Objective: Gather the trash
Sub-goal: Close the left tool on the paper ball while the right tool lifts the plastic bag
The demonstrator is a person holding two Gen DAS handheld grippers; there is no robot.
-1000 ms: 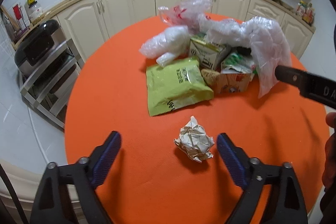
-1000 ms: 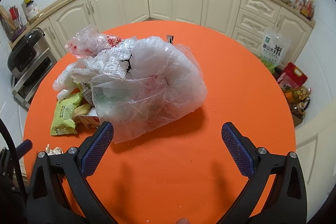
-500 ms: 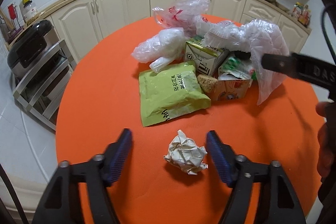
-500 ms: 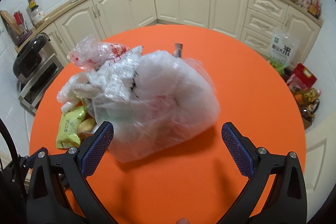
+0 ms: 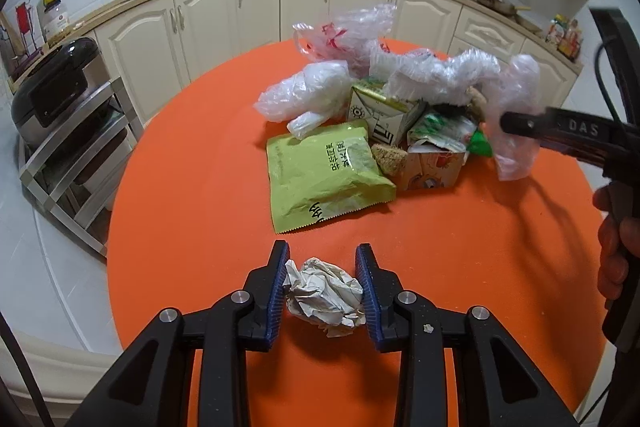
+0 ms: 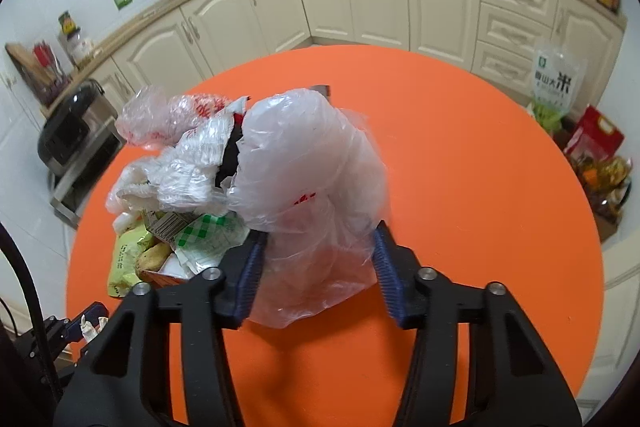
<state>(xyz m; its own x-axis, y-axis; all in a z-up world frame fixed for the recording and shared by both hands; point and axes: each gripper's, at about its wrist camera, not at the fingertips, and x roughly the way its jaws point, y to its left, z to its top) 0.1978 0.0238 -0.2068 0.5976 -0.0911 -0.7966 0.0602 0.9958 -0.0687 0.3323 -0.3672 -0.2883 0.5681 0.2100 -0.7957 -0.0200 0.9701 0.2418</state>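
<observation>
Orange table (image 5: 192, 211) in a kitchen: both grippers, wide apart a second ago, are closing, left gripper (image 5: 322, 289) around the paper ball (image 5: 325, 294) at 6 o'clock, right gripper (image 6: 318, 267) around the plastic bag (image 6: 312, 171), so both grasps look under way.

Crumpled paper ball (image 5: 324, 290) near heaped wrappers (image 5: 326, 174), bags (image 6: 312, 163)

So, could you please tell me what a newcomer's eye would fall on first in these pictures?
The bright orange round table fills both views, with a heap of trash at its middle: a green snack packet, cartons and crumpled clear bags. Near the table's front edge, the left gripper is closing around a crumpled paper ball, while the right gripper closes on a big clear plastic bag.
</observation>
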